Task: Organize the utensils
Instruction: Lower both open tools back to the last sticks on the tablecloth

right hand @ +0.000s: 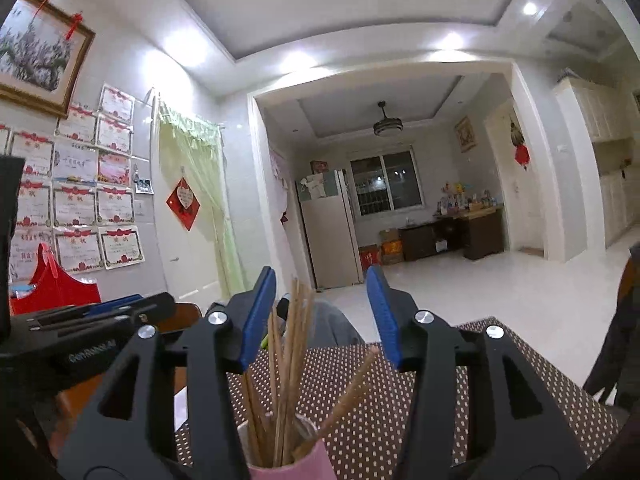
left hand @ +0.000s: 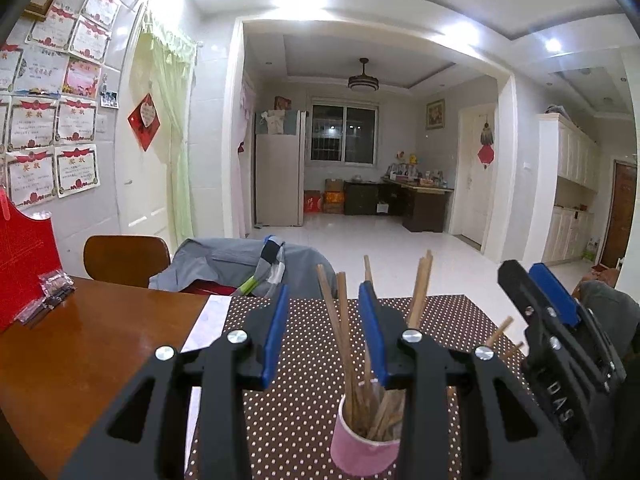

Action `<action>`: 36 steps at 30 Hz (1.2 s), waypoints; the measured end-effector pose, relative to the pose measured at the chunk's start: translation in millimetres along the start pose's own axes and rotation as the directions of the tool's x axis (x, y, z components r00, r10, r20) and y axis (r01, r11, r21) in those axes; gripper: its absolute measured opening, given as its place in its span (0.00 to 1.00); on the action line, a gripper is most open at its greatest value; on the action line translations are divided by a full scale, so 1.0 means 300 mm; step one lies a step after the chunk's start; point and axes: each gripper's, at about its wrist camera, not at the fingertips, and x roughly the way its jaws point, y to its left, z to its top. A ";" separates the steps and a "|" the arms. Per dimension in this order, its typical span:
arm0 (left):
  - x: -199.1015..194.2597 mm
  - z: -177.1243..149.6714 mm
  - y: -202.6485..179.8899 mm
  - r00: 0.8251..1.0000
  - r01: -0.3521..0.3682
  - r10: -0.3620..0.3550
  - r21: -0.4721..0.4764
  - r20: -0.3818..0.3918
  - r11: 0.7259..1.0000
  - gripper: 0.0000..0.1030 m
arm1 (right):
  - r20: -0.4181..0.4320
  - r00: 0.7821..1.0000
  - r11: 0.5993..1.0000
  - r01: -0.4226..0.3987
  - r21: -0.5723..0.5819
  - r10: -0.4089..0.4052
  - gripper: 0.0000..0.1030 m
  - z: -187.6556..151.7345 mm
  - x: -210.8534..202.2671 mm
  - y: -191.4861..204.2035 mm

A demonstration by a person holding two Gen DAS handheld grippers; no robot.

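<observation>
A pink cup (left hand: 362, 446) holding several wooden chopsticks (left hand: 343, 320) stands on the dotted placemat (left hand: 296, 408), close under my left gripper (left hand: 324, 286). Its blue pads stand apart; some sticks rise between them, and none is pinched. My right gripper (left hand: 554, 312) hovers to the right of the cup. In the right wrist view the same cup (right hand: 288, 462) sits low between the fingers, and the chopsticks (right hand: 290, 340) fan up near the left pad. One stick (right hand: 352, 384) leans out to the right. The right gripper (right hand: 320, 270) is open with nothing gripped. The left gripper (right hand: 100, 314) shows at the left.
The placemat lies on a brown wooden table (left hand: 80, 360), with white paper (left hand: 208, 324) under its left edge. A red gift bag (left hand: 20, 256) and a small clear packet (left hand: 56, 286) stand at the far left. Beyond the table are a wooden chair (left hand: 124, 258) and grey clothing (left hand: 224, 260).
</observation>
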 end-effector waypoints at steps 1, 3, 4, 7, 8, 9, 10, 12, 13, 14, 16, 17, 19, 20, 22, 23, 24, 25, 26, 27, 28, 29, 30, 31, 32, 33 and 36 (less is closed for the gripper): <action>-0.014 -0.003 -0.004 1.000 0.001 -0.001 0.004 -0.001 1.000 0.35 | -0.009 1.000 1.000 0.002 0.008 -0.002 0.46 0.003 -0.013 -0.006; -0.056 -0.011 -0.009 1.000 -0.002 0.002 0.011 -0.001 1.000 0.37 | -0.022 1.000 1.000 0.006 0.010 -0.005 0.46 0.010 -0.050 -0.009; -0.076 -0.019 -0.014 1.000 -0.003 0.003 0.015 -0.004 1.000 0.38 | -0.024 1.000 1.000 0.006 0.006 -0.006 0.46 0.013 -0.063 -0.008; -0.129 -0.038 -0.019 1.000 -0.007 0.007 0.022 -0.014 1.000 0.44 | -0.040 0.999 1.000 0.004 -0.006 -0.004 0.49 0.020 -0.131 -0.005; -0.149 -0.047 -0.021 1.000 -0.006 0.007 0.027 -0.019 1.000 0.44 | -0.048 0.999 1.000 0.002 -0.004 -0.002 0.49 0.020 -0.150 -0.008; -0.165 -0.055 -0.023 1.000 -0.006 0.007 0.028 -0.024 1.000 0.44 | -0.059 0.998 1.000 0.000 -0.005 0.000 0.50 0.020 -0.166 -0.007; -0.183 -0.065 -0.024 0.999 -0.005 0.006 0.027 -0.033 1.000 0.44 | -0.071 0.997 1.000 -0.001 -0.006 0.000 0.50 0.017 -0.183 -0.004; -0.217 -0.086 -0.023 0.998 0.011 -0.010 0.020 -0.060 1.000 0.44 | -0.089 0.996 1.000 0.001 -0.007 -0.001 0.50 0.011 -0.212 -0.001; -0.231 -0.095 -0.023 0.997 0.018 -0.017 0.018 -0.070 1.000 0.44 | -0.110 0.994 1.000 0.001 -0.009 -0.002 0.51 0.004 -0.232 -0.001; -0.248 -0.106 -0.022 0.996 0.025 -0.023 0.014 -0.086 1.000 0.44 | -0.125 0.992 1.000 0.001 -0.010 -0.002 0.51 -0.001 -0.241 0.003; -0.275 -0.127 -0.021 0.994 0.032 -0.031 0.007 -0.109 0.999 0.45 | -0.158 0.987 1.000 0.007 -0.016 -0.009 0.51 -0.018 -0.272 0.006; -0.290 -0.139 -0.021 0.992 0.036 -0.035 0.003 -0.120 0.999 0.47 | -0.175 0.984 1.000 0.011 -0.018 -0.014 0.51 -0.027 -0.286 0.005; -0.314 -0.168 -0.019 0.988 0.041 -0.042 -0.008 -0.146 0.999 0.49 | -0.204 0.979 1.000 0.013 -0.017 -0.016 0.52 -0.041 -0.300 0.010; -0.325 -0.182 -0.019 0.986 0.045 -0.046 -0.012 -0.160 0.999 0.49 | -0.223 0.975 1.000 0.018 -0.017 -0.021 0.52 -0.054 -0.317 0.007; -0.342 -0.215 -0.023 0.979 0.055 -0.056 -0.010 -0.197 0.998 0.49 | -0.254 0.967 1.000 0.021 -0.019 -0.025 0.54 -0.071 -0.339 0.001; -0.347 -0.231 -0.027 0.975 0.055 -0.056 -0.008 -0.213 0.998 0.49 | -0.280 0.960 1.000 0.023 -0.019 -0.027 0.54 -0.087 -0.350 -0.003; -0.350 -0.249 -0.030 0.971 0.056 -0.056 -0.007 -0.232 0.998 0.49 | -0.294 0.956 1.000 0.024 -0.018 -0.028 0.54 -0.098 -0.365 -0.014; -0.351 -0.274 -0.035 0.963 0.064 -0.063 -0.004 -0.261 0.998 0.49 | -0.319 0.947 1.000 0.026 -0.017 -0.030 0.55 -0.114 -0.374 -0.018; -0.352 -0.289 -0.038 0.957 0.071 -0.068 -0.001 -0.282 0.997 0.49 | -0.346 0.938 1.000 0.025 -0.013 -0.028 0.56 -0.127 -0.382 -0.026; -0.346 -0.319 -0.046 0.942 0.084 -0.079 0.001 -0.325 0.996 0.49 | -0.366 0.930 1.000 0.023 -0.009 -0.024 0.57 -0.139 -0.389 -0.031; -0.340 -0.339 -0.052 0.931 0.092 -0.084 0.004 -0.355 0.996 0.49 | -0.401 0.916 1.000 0.017 -0.001 -0.016 0.58 -0.158 -0.391 -0.036; -0.334 -0.362 -0.059 0.918 0.099 -0.089 0.007 -0.387 0.995 0.49 | -0.424 0.906 1.000 0.013 0.002 -0.011 0.58 -0.171 -0.398 -0.040; -0.323 -0.395 -0.068 0.896 0.112 -0.097 0.009 -0.434 0.994 0.49 | -0.452 0.892 1.000 0.009 0.008 -0.005 0.59 -0.188 -0.403 -0.045; -0.313 -0.423 -0.076 0.874 0.124 -0.104 0.011 -0.475 0.992 0.49 | -0.471 0.882 1.000 0.009 0.013 -0.002 0.61 -0.199 -0.404 -0.050; -0.304 -0.444 -0.081 0.858 0.131 -0.109 0.010 -0.501 0.991 0.49 | -0.499 0.866 1.000 0.011 0.019 0.000 0.61 -0.215 -0.404 -0.054; -0.295 -0.475 -0.090 0.835 0.143 -0.116 0.008 -0.538 0.990 0.49 | -0.524 0.852 1.000 0.015 0.023 -0.001 0.61 -0.230 -0.404 -0.057; -0.283 -0.533 -0.103 0.800 0.150 -0.115 0.011 -0.589 0.989 0.49 | -0.579 0.814 0.999 0.054 0.003 -0.042 0.62 -0.274 -0.404 -0.064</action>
